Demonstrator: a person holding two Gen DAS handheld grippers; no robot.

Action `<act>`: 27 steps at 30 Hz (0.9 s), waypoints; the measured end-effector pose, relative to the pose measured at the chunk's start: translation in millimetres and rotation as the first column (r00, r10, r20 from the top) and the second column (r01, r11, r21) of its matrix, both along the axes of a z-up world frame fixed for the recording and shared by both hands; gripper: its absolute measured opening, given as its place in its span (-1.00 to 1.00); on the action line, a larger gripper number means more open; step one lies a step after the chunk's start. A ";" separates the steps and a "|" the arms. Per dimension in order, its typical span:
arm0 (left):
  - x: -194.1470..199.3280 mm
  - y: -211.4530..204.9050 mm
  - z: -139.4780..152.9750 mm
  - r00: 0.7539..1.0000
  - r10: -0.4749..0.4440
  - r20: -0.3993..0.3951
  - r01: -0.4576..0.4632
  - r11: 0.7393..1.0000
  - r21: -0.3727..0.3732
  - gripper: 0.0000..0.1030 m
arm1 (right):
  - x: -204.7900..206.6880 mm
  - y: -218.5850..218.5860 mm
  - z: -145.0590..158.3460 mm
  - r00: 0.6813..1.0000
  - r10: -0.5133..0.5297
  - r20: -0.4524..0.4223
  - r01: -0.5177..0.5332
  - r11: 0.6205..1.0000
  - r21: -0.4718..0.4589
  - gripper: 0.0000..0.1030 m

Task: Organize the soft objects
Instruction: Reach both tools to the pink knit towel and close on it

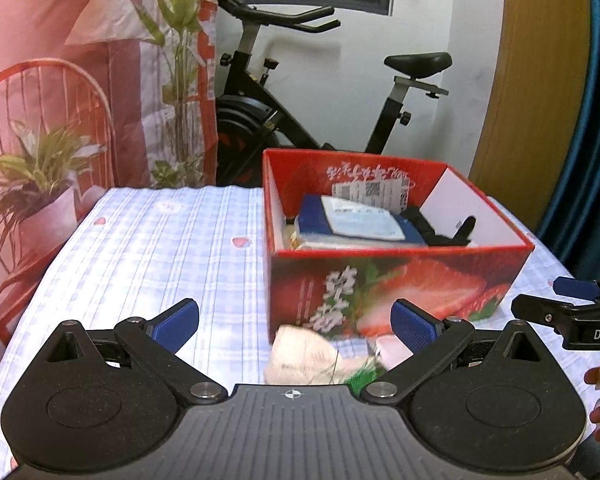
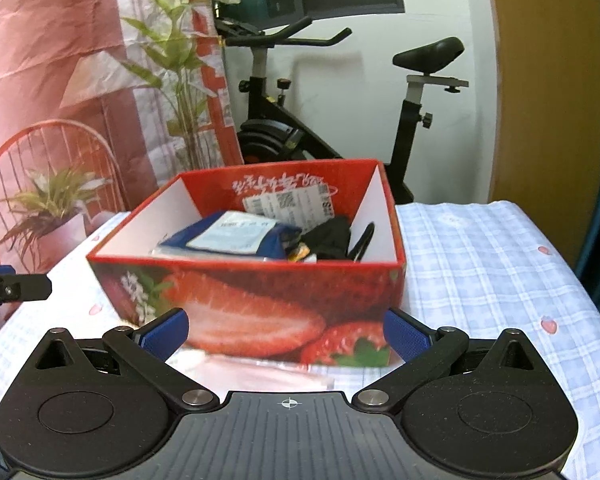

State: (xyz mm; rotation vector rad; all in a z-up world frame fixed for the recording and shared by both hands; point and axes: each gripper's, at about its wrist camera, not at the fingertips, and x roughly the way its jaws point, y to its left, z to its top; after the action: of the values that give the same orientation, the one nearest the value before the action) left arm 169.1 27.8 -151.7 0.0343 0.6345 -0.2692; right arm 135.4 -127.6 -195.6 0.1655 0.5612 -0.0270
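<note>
soft packets lie on checked cloth by an exercise bike; both claws gape empty.

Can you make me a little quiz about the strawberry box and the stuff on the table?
1. True or false: the red strawberry box has a lid on it.
2. Which lies on the checked tablecloth in front of the box, right by the left hand-held gripper? A) a cream soft bundle B) a ball C) a shoe
3. Fill in: behind the table stands an exercise ____.

Key:
1. False. The box is open, with a blue packet and a black item inside.
2. A. The bundle sits between the gripper's open fingers, not gripped.
3. bike. The right hand-held gripper is open too, facing the box.
</note>
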 end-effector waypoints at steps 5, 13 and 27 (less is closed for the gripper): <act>-10.0 8.3 -13.8 1.000 0.022 -0.017 -0.022 1.000 -0.005 1.00 | -11.2 0.2 -18.1 0.999 -0.008 -0.035 0.008 1.000 0.008 0.99; -12.8 14.7 -39.0 0.993 0.044 -0.109 -0.047 0.999 -0.024 0.99 | -17.2 2.9 -38.0 0.996 -0.002 -0.093 0.006 0.999 0.039 0.99; -28.8 24.2 -73.5 0.969 0.021 -0.245 -0.035 0.998 -0.053 0.66 | -41.3 24.6 -64.3 0.972 0.081 -0.221 -0.078 0.997 0.022 0.79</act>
State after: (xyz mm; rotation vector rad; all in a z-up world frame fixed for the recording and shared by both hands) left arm 140.3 51.9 -225.2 -0.0641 0.8718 -0.2661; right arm 94.1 -103.0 -259.9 0.1534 0.7913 0.0368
